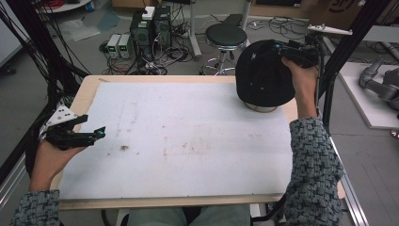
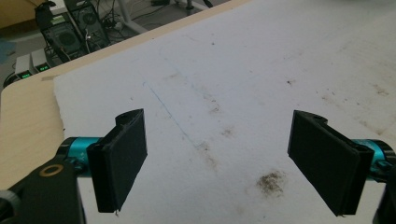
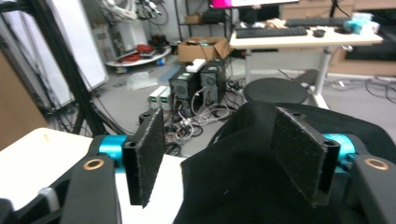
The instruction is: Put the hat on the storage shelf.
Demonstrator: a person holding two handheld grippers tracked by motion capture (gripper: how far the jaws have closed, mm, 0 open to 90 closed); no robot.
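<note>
A black hat (image 1: 261,75) sits over a pale round stand (image 1: 262,108) at the far right of the white board (image 1: 188,141). My right gripper (image 1: 283,49) is at the hat's top right edge, held by a hand in a knitted sleeve. In the right gripper view its jaws (image 3: 218,121) stand apart, with the hat's black cloth (image 3: 243,186) bulging up between and below them; the pads do not press on it. My left gripper (image 1: 96,134) hovers at the board's left edge, open with nothing between its pads (image 2: 217,126), over stained white board (image 2: 261,70).
The wooden table (image 1: 89,89) borders the board. Behind it are a black stool (image 1: 226,35), computer towers (image 1: 150,26) and tangled cables. A black frame post (image 1: 339,56) rises close to the right hand. Dark smudges (image 1: 123,148) mark the board.
</note>
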